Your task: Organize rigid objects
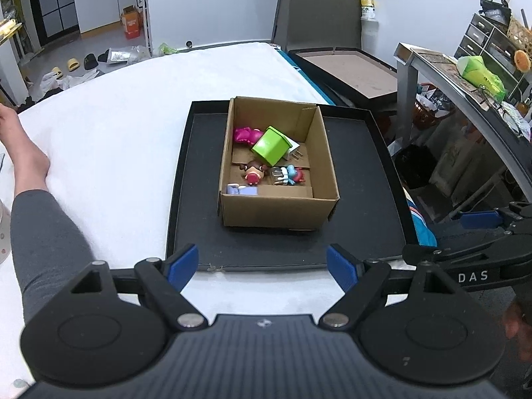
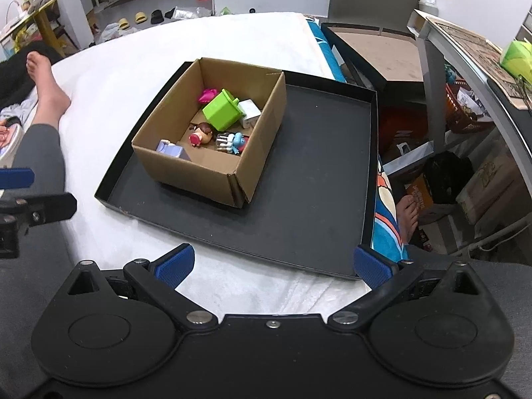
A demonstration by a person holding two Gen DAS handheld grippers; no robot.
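Left wrist view: the left gripper [image 1: 262, 267] gapes wide and empty above the near rim of the black tray [image 1: 365, 179]. The carton [image 1: 276, 209] stands on the tray straight ahead, well clear of the fingers, holding a green cube [image 1: 270, 145], pink toy [image 1: 246, 134], doll [image 1: 254, 173], blue figure [image 1: 292, 174] and lilac piece [image 1: 241, 190].

Right wrist view: the right gripper [image 2: 272, 264] is likewise spread and empty over the tray's [image 2: 316, 179] near edge; the carton [image 2: 199, 176] sits ahead and to the left, apart from it. The white charger [image 2: 249, 109] touches the cube [image 2: 221, 113].

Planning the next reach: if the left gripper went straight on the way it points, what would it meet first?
Probably the near rim of the black tray, then the cardboard box; the left gripper is open, and depth is uncertain.
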